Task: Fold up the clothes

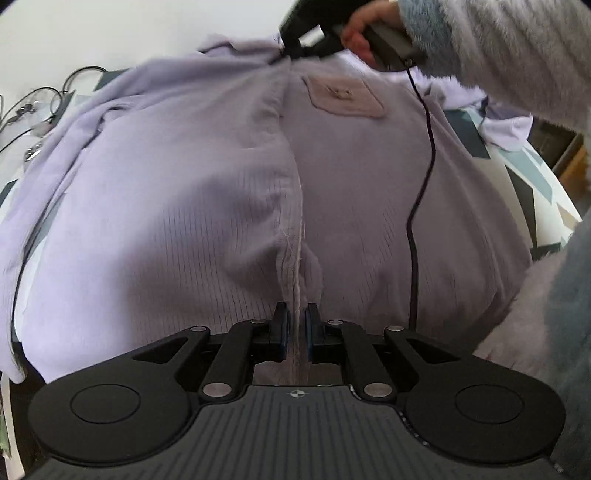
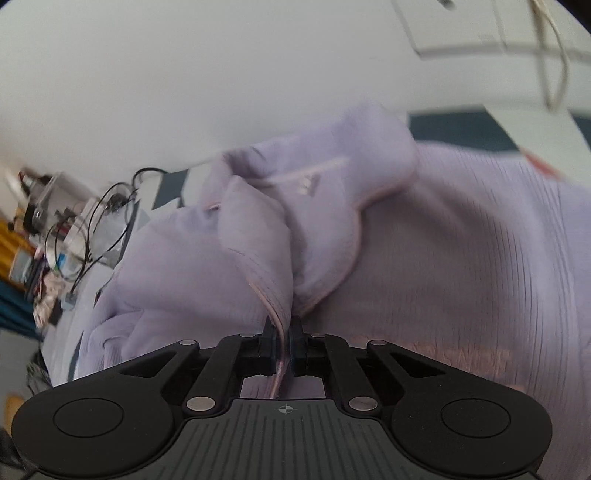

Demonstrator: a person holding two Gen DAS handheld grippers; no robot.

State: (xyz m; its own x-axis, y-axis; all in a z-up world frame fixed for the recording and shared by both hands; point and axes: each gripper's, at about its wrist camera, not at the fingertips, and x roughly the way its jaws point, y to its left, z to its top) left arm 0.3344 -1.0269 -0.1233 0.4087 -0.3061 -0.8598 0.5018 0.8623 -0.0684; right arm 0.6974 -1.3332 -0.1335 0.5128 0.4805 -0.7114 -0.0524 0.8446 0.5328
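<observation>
— What have the left tongs (image 1: pixel 296 325) got?
— They're pinched together on a fold of the lilac ribbed garment (image 1: pixel 177 206), right at the bottom centre of the left wrist view, along its middle seam. The cloth fills most of that frame, spread over a surface patterned in white and dark teal (image 1: pixel 532 173).

— And the right tongs (image 2: pixel 282 341)?
— Clamped on the garment's pale-trimmed edge, low centre in the right wrist view. In the left view you see them at the top, held by a hand (image 1: pixel 364 35) in a fuzzy grey sleeve (image 1: pixel 517 59), gripping the cloth near its collar end.

— Anything else on it?
— A patch (image 1: pixel 345 98) sits just below that far grip, and a thin black cable (image 1: pixel 421 192) trails down the right side of the cloth. More cables (image 2: pixel 96 229) lie tangled at the left edge.
</observation>
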